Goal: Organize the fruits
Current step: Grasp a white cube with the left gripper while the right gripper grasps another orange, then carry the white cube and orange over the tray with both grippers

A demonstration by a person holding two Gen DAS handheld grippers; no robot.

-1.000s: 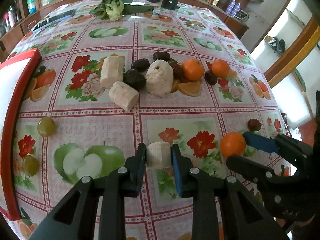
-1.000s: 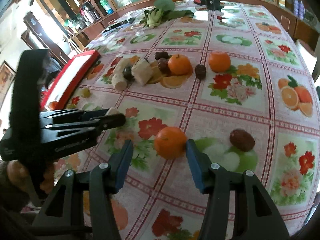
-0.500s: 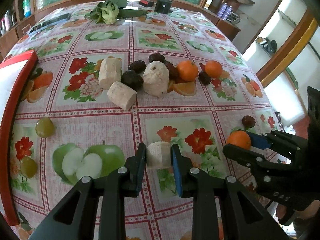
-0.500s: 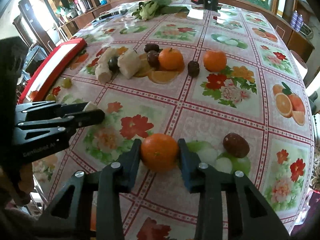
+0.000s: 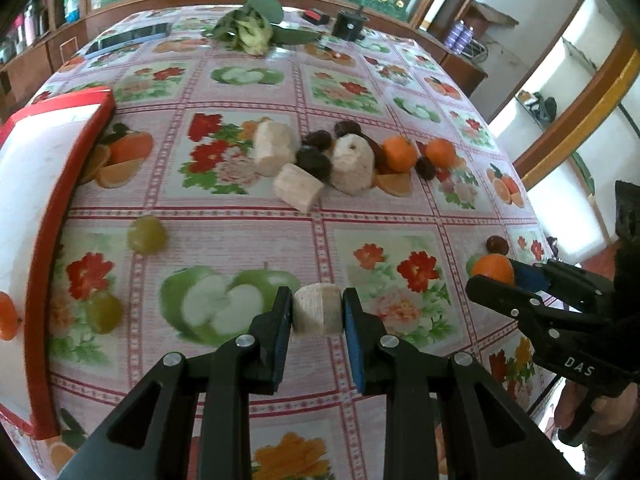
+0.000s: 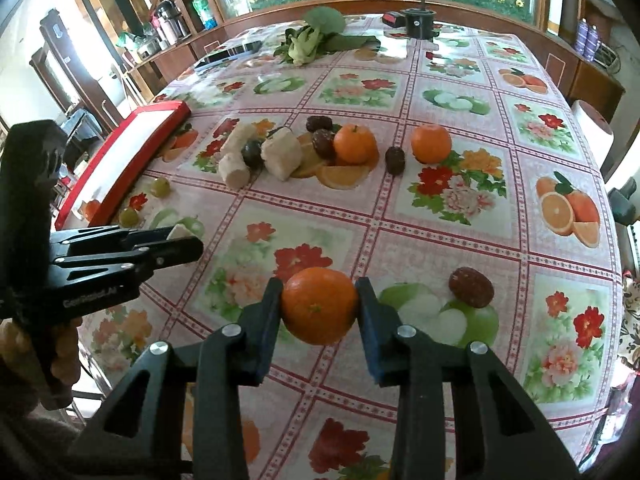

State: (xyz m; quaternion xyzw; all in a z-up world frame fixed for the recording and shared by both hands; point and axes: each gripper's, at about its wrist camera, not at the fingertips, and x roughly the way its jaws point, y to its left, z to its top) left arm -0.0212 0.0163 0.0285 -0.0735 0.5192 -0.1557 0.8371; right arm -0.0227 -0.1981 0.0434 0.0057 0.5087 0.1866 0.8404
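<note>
Fruits lie scattered over the flowered counter, and two are already gripped: the left claw is closed tight on a pale peeled chunk, while the right claw, whose jaws have just been closing, is pressed on a tangerine at both sides. The red tray sits at about 9 o'clock from the left claw, with green grapes just beside its rim. Likely risks: the round tangerine is pinched only at its middle and could roll out of the pads if the hand tilts or swings quickly; the soft chunk could crumble or slide under too hard a squeeze. The two claws sit near each other, so crossing paths toward the tray could knock them together, and a low pass might sweep the grapes or the dark date off the counter.
</note>
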